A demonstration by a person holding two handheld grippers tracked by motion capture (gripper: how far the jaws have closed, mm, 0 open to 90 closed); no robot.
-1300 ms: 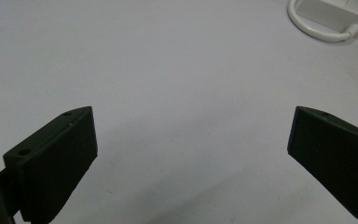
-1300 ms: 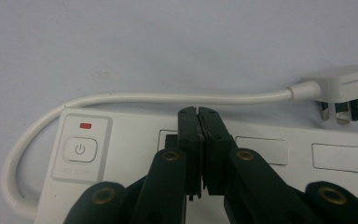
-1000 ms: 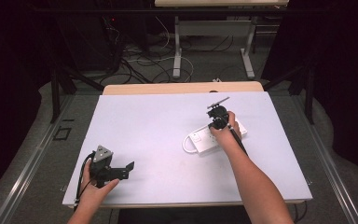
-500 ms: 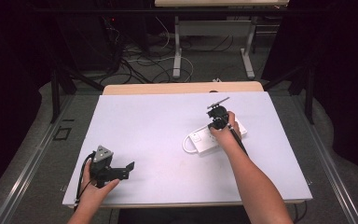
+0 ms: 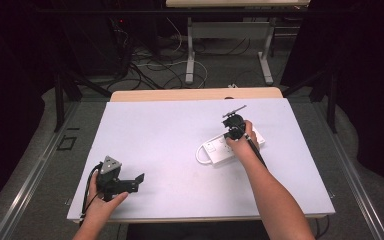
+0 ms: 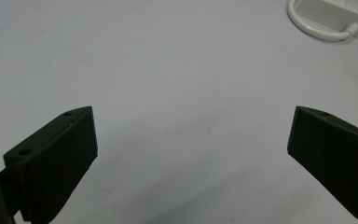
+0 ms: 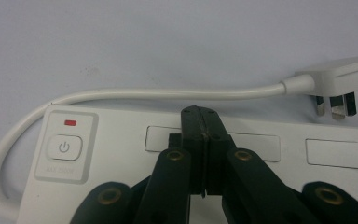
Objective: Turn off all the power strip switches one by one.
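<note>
A white power strip (image 5: pixel 219 150) lies on the right half of the pale table (image 5: pixel 165 130), its cable looped at the left end. My right gripper (image 5: pixel 231 134) points down onto it. In the right gripper view the jaws are shut (image 7: pixel 200 119), their tip over the strip (image 7: pixel 116 161) between two socket covers, with nothing between them. The strip's power button (image 7: pixel 64 147), cable (image 7: pixel 168 93) and plug (image 7: pixel 335 81) show there too. My left gripper (image 5: pixel 134 182) rests near the front left edge, open (image 6: pixel 193 126) over bare table.
In the left gripper view the strip's cable loop (image 6: pixel 317 30) lies far off at the upper right. Beyond the table's far edge a wooden board (image 5: pixel 195 94), desk legs and loose cables (image 5: pixel 150 65) sit on the floor.
</note>
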